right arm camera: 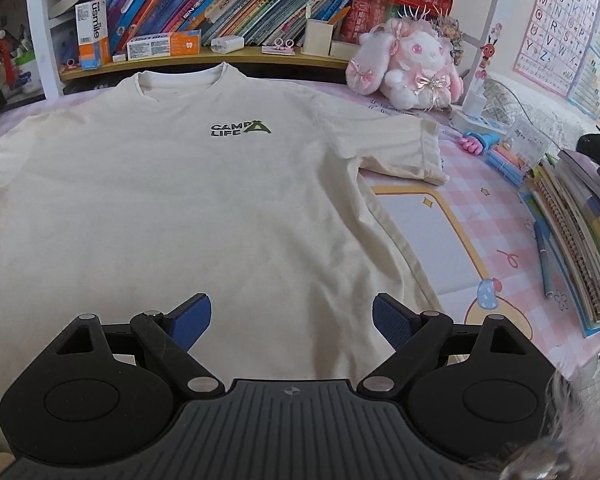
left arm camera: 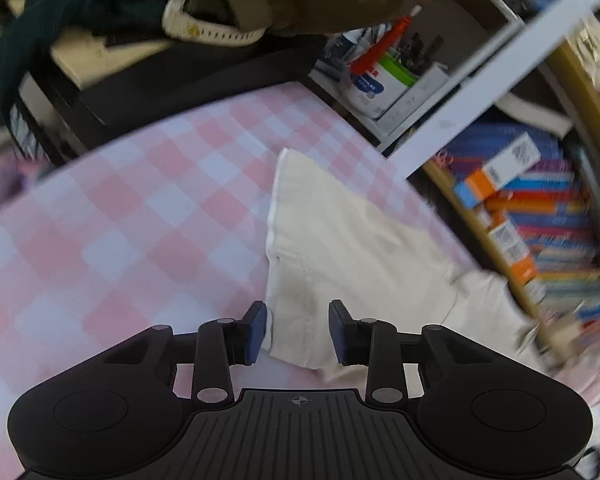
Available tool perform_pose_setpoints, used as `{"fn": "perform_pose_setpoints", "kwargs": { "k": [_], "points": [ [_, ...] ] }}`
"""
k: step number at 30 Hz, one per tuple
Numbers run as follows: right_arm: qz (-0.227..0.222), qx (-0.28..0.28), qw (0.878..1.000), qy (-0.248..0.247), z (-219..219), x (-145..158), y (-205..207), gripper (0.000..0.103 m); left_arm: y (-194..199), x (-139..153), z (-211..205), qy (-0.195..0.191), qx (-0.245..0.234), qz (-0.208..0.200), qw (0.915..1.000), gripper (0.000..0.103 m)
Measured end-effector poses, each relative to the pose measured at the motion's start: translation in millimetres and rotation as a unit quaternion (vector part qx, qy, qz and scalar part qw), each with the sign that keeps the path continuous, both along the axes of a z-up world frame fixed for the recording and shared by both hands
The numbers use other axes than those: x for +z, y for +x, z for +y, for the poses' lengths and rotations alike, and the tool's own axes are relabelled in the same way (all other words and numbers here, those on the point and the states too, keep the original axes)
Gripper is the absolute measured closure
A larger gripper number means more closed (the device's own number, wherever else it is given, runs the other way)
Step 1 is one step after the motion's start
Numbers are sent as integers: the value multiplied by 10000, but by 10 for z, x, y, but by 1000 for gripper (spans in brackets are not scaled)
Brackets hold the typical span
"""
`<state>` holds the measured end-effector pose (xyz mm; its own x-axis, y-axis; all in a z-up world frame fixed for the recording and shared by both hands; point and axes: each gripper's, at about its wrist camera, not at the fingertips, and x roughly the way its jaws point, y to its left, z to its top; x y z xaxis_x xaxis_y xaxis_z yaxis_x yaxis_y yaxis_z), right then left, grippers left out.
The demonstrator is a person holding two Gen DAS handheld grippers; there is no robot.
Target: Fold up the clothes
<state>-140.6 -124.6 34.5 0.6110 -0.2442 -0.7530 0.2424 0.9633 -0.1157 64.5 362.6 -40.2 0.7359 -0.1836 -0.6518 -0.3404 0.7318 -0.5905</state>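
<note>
Left wrist view is smeared by motion blur: the books (left arm camera: 548, 216) at the right edge run into coloured streaks, and the dark and olive shapes along the top are too soft to name. Only one sleeve of the cream T-shirt (left arm camera: 340, 240) shows here, the rest cut off at the lower right. A white tub (left arm camera: 370, 90) sits on a lower shelf with a green-rimmed thing and red and dark items standing in it, too blurred to identify.

In the right wrist view a small white holder (right arm camera: 319, 36) on the bookshelf (right arm camera: 220, 58) carries a pencil or two. The shelf holds leaning books, an orange-and-white box (right arm camera: 94, 34) and a flatter box beside it. A pink and white plush rabbit (right arm camera: 410, 68) sits at the shelf's right end, and notebooks (right arm camera: 576, 236) are stacked along the right edge of the counter (right arm camera: 496, 208), which wears a pink checked cover.

The T-shirt lies flat and face up across the counter, collar toward the shelf, both short sleeves spread out, a small dark and green "CAMP LIFE" print on the chest. Its lower hem is hidden behind the tool.

The left tongs (left arm camera: 298, 330) are released, their blue pads parted on either side of the sleeve's hem edge. The right tongs (right arm camera: 292, 320) are spread wide over the shirt's lower body, grasping nothing.
</note>
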Motion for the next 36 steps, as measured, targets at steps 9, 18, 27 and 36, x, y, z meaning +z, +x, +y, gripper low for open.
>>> {"fn": "perform_pose_setpoints", "kwargs": {
  "k": [9, 18, 27, 36],
  "points": [
    [59, -116, 9998, -119, 69, 39, 44, 16, 266, 13, 62, 109, 21, -63, 9999, 71],
    [149, -86, 9998, -117, 49, -5, 87, 16, 319, -13, 57, 215, 23, 52, 9998, 98],
    [80, 179, 9998, 60, -175, -109, 142, 16, 316, 402, -545, 937, -450, -268, 9942, 101],
    [-72, 565, 9979, 310, -685, -216, 196, 16, 324, 1077, -1861, 2567, -1789, -861, 9459, 101]
  ]
}}
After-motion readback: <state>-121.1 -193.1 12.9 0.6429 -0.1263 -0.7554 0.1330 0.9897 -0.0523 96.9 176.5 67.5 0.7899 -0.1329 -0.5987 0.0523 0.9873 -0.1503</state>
